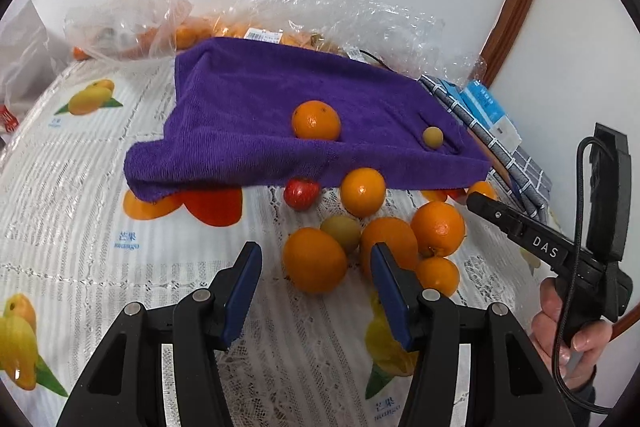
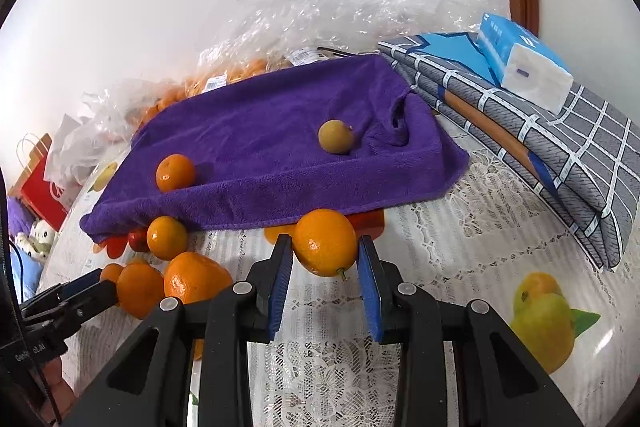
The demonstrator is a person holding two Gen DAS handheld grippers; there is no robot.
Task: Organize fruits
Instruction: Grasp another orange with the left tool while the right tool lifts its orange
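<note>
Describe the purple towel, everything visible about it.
The purple towel is plush, terry-like cloth draped over a hidden raised, tray-like form, its front edge hanging onto the lace tablecloth. An orange and a small yellow-green fruit rest in its sunken top. Plastic bags lie behind; folded checked fabric lies beside it.

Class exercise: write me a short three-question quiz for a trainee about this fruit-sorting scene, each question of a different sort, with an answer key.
1. True or false: the right gripper has an orange between its fingers.
2. Multiple choice: what lies on the purple towel? A) one orange and one small yellow-green fruit; B) two strawberries; C) only bananas.
3. Fill in: the left gripper is ____ and holds nothing.

Key: 1 true. 2 A: the towel orange and the small yellow-green fruit. 3 open.
</note>
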